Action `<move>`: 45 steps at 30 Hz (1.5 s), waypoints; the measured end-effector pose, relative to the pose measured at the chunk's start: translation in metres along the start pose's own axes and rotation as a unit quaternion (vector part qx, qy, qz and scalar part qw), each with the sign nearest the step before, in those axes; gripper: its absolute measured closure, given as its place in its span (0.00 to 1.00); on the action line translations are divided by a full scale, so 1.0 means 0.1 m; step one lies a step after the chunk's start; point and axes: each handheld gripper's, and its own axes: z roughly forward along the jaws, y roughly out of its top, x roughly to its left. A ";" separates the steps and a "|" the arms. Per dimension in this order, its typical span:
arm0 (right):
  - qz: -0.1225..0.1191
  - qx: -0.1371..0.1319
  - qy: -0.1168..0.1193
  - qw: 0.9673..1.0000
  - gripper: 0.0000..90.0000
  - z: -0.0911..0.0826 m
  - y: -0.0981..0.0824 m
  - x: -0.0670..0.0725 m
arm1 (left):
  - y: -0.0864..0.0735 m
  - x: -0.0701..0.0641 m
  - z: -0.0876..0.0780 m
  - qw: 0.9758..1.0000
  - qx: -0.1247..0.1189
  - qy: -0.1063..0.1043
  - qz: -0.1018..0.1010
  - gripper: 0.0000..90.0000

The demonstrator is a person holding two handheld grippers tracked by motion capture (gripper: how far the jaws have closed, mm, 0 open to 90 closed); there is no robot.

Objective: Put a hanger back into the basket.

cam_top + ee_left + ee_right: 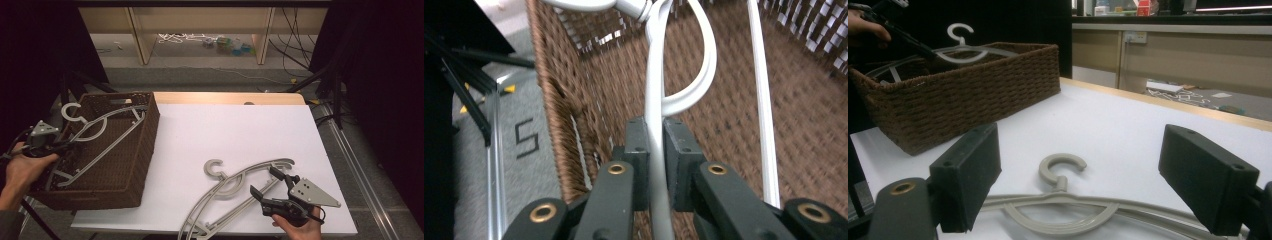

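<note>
Over at the left, the left gripper (59, 146) has its jaws clamped on the thin arm of a white hanger (102, 131), and that hanger is already well down in the brown wicker basket (127, 187), its hook (71, 112) poking up past the far rim. In the left gripper view the pads pinch the hanger's arm squarely, with the woven floor of the basket right behind it. I'd call this one nearly stowed: it lies slanted across the basket and only wants letting go.

The basket overhangs the table's left edge a little (its near corner sits past the white sheet, over the stand legs), so a hard push there looks risky to me. Its walls also hem in the left gripper, which has little sideways room and would best leave upward.

Across the middle, the white table top (235, 130) is bare, a wide open lane between the basket and the right side.

At the right, a second hanger (235, 186), beige-grey, lies flat on the table near the front edge, hook pointing away from the person. The right gripper (267, 184) rests just beside its bar with jaws spread wide, holding nothing. That hanger remains to be picked up and carried left; its lower end reaches the table's front edge.
</note>
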 end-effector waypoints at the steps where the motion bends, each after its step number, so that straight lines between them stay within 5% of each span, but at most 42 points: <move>1: 0.001 0.000 0.000 1.000 0.20 0.00 0.00 0.00 | 0.01 -0.01 0.02 1.000 0.003 0.001 0.000 0.91; 16: 0.001 -0.001 0.003 1.000 0.20 0.00 0.00 0.00 | 0.03 -0.07 0.21 0.997 0.071 0.002 -0.009 0.89; 22: 0.000 -0.001 0.002 1.000 0.20 0.00 0.00 0.00 | 0.01 -0.06 0.22 0.997 0.077 0.000 -0.023 0.70; 25: 0.000 -0.003 0.000 1.000 0.20 0.00 0.00 0.00 | 0.01 -0.05 0.18 0.996 0.056 0.001 -0.063 0.49; 30: 0.000 0.000 0.002 1.000 0.20 0.00 0.00 0.00 | 0.10 -0.08 0.03 0.996 0.010 0.024 -0.090 0.45; 35: 0.002 -0.002 0.003 1.000 0.20 0.00 0.00 0.01 | 0.23 -0.25 -0.10 0.993 -0.059 0.004 -0.102 0.41; 38: 0.002 -0.004 0.000 1.000 0.20 0.00 0.00 0.01 | 0.30 -0.40 -0.16 0.988 -0.107 -0.019 -0.112 0.37; 43: 0.003 -0.006 0.003 1.000 0.20 0.01 0.00 0.00 | 0.40 -0.65 -0.27 0.984 -0.142 -0.042 -0.096 0.33; 45: 0.001 -0.002 0.002 1.000 0.20 0.00 0.00 0.00 | 0.44 -0.76 -0.31 0.980 -0.163 -0.062 -0.100 0.32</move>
